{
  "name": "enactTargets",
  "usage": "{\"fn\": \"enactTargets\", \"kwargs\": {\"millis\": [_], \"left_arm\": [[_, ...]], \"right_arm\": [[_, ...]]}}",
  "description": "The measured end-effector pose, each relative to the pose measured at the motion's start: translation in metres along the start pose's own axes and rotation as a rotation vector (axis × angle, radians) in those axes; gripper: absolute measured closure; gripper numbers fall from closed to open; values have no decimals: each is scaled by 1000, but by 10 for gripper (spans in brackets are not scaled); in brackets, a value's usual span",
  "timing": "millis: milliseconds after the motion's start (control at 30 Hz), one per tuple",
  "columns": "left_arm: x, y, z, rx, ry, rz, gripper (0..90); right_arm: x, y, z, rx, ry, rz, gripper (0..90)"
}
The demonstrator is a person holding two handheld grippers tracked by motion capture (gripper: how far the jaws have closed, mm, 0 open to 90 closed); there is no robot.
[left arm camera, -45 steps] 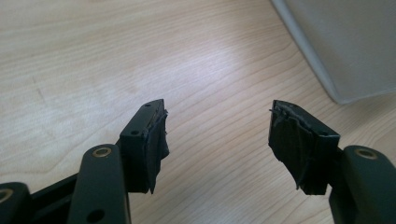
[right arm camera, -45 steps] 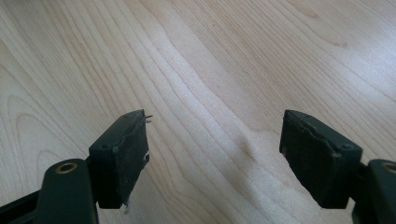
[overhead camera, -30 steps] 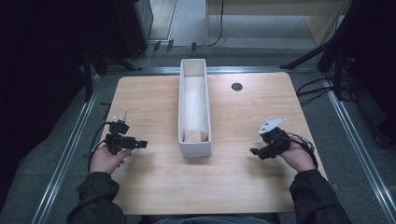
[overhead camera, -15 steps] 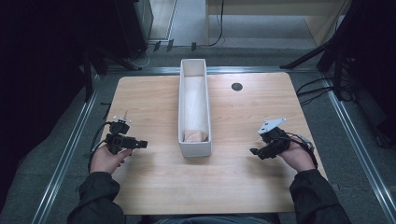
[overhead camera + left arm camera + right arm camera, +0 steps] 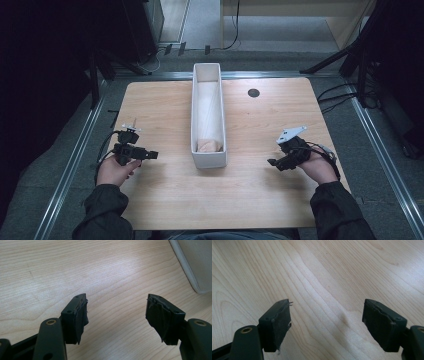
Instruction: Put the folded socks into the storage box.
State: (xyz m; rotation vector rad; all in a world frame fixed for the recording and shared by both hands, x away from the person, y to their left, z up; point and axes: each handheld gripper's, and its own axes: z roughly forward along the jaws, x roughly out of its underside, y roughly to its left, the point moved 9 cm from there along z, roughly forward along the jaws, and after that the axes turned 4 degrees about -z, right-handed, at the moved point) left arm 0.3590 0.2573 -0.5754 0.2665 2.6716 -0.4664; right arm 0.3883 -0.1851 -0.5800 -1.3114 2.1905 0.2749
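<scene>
Currently: left gripper (image 5: 150, 155), jaws spread, empty, over bare table (image 5: 165, 105) at 8 o'clock. Right gripper (image 5: 274, 162), jaws spread, empty, at 4 o'clock. White bin (image 5: 195, 120) at centre, running toward 12 o'clock; pale bundle (image 5: 210, 145) inside its near end. Progress, judged: nothing grasped, all handling left.

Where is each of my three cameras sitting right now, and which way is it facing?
High view: above the person's side, looking forward and down on the wooden table and long white bin; both forearms, left gripper and right gripper show.
Left gripper view: rides the left gripper, facing bare tabletop past open jaws; shares the bin's corner with the high view.
Right gripper view: rides the right gripper, facing bare wood between open jaws.
</scene>
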Motion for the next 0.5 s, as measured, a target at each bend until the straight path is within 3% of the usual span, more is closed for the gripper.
{"fn": "enactTargets", "kwargs": {"millis": [500], "left_arm": [[0, -1, 1, 2, -1, 1, 329]], "right_arm": [[0, 0, 0, 1, 2, 0, 230]]}}
